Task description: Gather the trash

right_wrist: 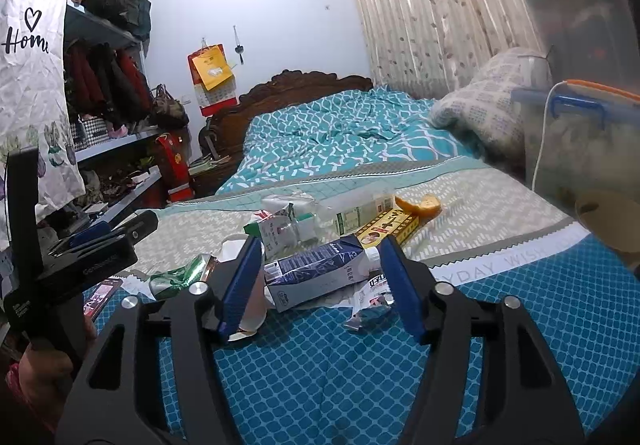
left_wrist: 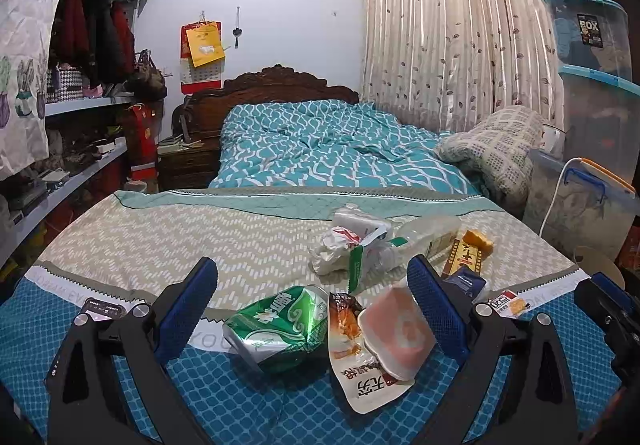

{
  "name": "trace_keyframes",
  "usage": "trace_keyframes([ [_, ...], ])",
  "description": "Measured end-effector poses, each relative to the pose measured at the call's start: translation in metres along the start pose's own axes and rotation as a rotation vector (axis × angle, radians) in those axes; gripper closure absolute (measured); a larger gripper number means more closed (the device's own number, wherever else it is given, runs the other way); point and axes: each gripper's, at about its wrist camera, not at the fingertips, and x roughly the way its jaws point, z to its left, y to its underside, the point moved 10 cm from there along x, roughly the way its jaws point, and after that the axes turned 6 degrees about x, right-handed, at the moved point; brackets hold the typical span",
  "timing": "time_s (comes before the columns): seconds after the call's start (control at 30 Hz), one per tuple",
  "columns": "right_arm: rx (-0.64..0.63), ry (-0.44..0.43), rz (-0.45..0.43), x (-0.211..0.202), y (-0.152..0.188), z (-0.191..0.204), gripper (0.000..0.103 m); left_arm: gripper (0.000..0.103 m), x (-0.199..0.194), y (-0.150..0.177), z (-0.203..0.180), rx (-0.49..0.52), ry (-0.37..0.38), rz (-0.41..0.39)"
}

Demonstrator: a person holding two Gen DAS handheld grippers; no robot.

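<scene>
Trash lies scattered on the bed (left_wrist: 120,237), on its blue checked and grey zigzag covers, in front of me.

Left to right: my left gripper (left_wrist: 312,305), jaws released and spread wide, empty, straddles one crushed green carton (left_wrist: 280,329), one torn snack pouch (left_wrist: 356,357) printed orange and white, and one pink-lidded plastic tub (left_wrist: 400,329) lying on the pouch. Beyond these, one crumpled white wrapper (left_wrist: 340,245) touches one clear plastic bottle (left_wrist: 424,237) lying on its side. Just right of the bottle lie one yellow flat box (left_wrist: 466,257) and one orange peel (left_wrist: 480,239).

My right gripper (right_wrist: 320,277), jaws likewise released and holding nothing, frames one dark blue milk carton (right_wrist: 316,269) lying on its side, white cap toward the right jaw.

Far right, clear storage bins (left_wrist: 592,113) with blue lids are stacked; their contents are blurred.
</scene>
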Motion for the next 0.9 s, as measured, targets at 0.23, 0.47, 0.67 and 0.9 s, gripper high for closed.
trace_keyframes([
  [0.23, 0.016, 0.007, 0.011, 0.002, 0.001, -0.005, 0.037, 0.011, 0.000, 0.001, 0.001, 0.007, -0.015, 0.000],
  [0.47, 0.035, 0.014, 0.021, 0.005, 0.003, -0.011, 0.037, 0.011, 0.002, 0.003, 0.002, 0.007, -0.027, 0.007],
  [0.67, 0.052, 0.018, 0.037, 0.008, 0.006, -0.016, 0.037, 0.011, 0.004, 0.006, 0.002, 0.018, -0.034, 0.009],
  [0.9, 0.059, 0.018, 0.047, 0.010, 0.008, -0.018, 0.037, 0.011, 0.005, 0.007, 0.001, 0.018, -0.036, 0.015],
])
